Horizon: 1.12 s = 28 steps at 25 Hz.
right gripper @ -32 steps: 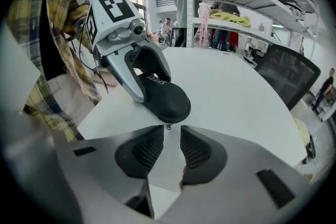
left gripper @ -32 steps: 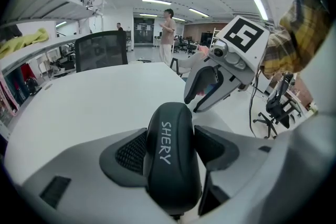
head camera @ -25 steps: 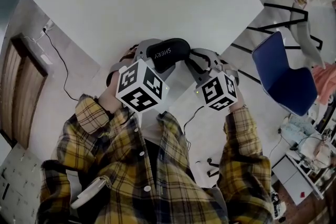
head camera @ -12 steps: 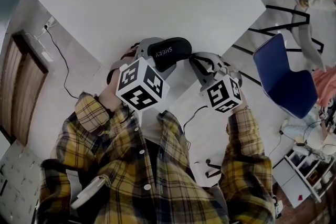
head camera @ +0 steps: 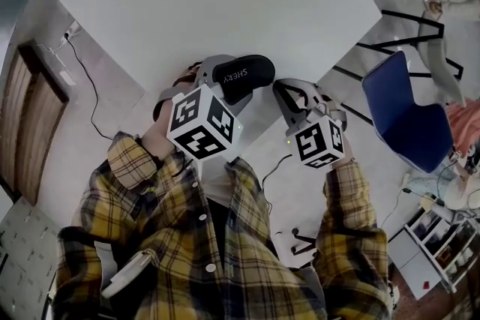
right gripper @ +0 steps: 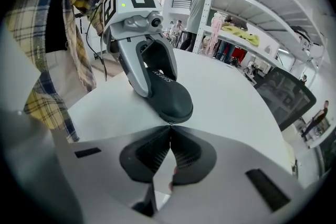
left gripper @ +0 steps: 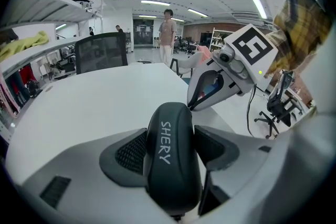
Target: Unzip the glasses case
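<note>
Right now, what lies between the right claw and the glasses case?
Nothing: in the right gripper view the right claw, shut, meets the end of the glasses case.

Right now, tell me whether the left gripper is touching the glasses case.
Touching. The left gripper clamps the glasses case; the left gripper view shows both pads pressed against the case's sides.

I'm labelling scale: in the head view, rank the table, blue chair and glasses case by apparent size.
1. Table
2. Blue chair, though it stands farther from the camera
3. Glasses case
</note>
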Each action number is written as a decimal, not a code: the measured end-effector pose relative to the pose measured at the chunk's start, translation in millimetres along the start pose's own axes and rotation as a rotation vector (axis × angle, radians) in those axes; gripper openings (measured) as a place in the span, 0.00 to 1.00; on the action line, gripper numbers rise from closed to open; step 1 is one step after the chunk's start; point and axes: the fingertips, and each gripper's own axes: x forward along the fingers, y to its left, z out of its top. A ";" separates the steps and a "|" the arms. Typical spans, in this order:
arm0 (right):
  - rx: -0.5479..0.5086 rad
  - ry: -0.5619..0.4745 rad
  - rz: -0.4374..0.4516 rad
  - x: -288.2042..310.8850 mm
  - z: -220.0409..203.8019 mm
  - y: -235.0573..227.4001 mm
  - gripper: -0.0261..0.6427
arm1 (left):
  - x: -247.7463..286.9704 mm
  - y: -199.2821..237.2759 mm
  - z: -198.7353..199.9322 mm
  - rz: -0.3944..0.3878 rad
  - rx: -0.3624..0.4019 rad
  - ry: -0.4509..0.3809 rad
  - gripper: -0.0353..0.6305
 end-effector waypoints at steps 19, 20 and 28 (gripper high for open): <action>-0.183 0.048 0.123 23.6 5.4 -39.5 0.04 | 0.4 -1.7 -0.1 -0.015 0.078 0.005 0.48; -0.212 0.051 0.141 26.4 6.6 -40.9 0.04 | 0.4 -1.6 -0.1 -0.017 0.081 0.005 0.48; -0.224 0.063 0.177 30.0 7.5 -39.7 0.04 | 0.0 -2.1 2.6 -0.037 0.112 0.009 0.48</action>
